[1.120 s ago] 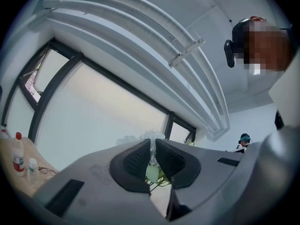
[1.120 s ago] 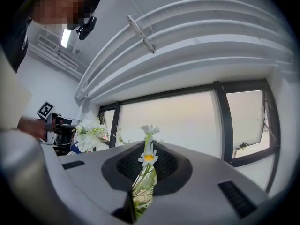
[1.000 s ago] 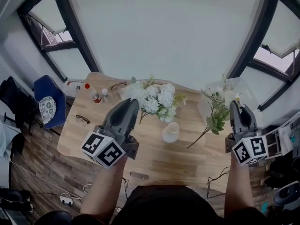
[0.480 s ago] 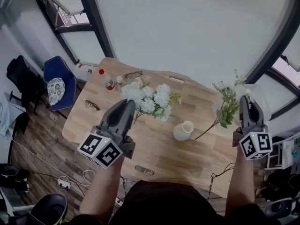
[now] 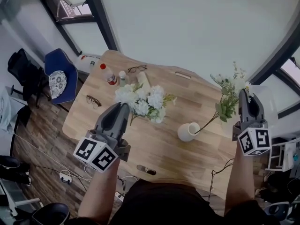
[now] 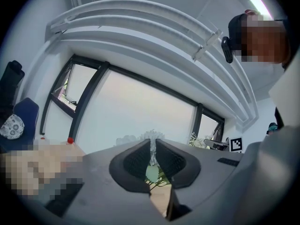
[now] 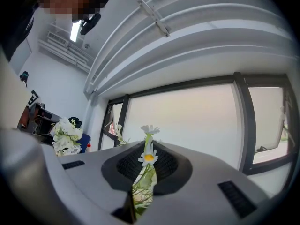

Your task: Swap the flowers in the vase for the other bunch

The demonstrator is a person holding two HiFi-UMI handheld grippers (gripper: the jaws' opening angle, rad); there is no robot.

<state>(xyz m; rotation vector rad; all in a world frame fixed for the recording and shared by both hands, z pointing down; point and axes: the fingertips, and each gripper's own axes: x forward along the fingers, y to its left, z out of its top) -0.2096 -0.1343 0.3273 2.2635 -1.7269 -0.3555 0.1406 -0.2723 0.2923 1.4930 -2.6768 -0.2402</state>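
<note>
— Vase [image 5: 189, 131]: where do we have it?
— Upright on the table [image 5: 159, 149], right of the middle. We hold the daisies [image 5: 227, 102] in our right gripper [image 5: 244, 94], jaws clamped on the stems. One long stem slants down to the vase's mouth. Whether its end is inside, we cannot tell.
— And our left gripper [image 5: 123, 106]?
— Nearly closed, pinching the stem of the white bunch [image 5: 140, 101], which hangs over the table's left half, apart from the vase.
— What lies around?
— Glasses [image 5: 93, 101] and a red-capped bottle [image 5: 108, 73] toward the table's far left, and a blue chair [image 5: 58, 78] beyond that corner.
</note>
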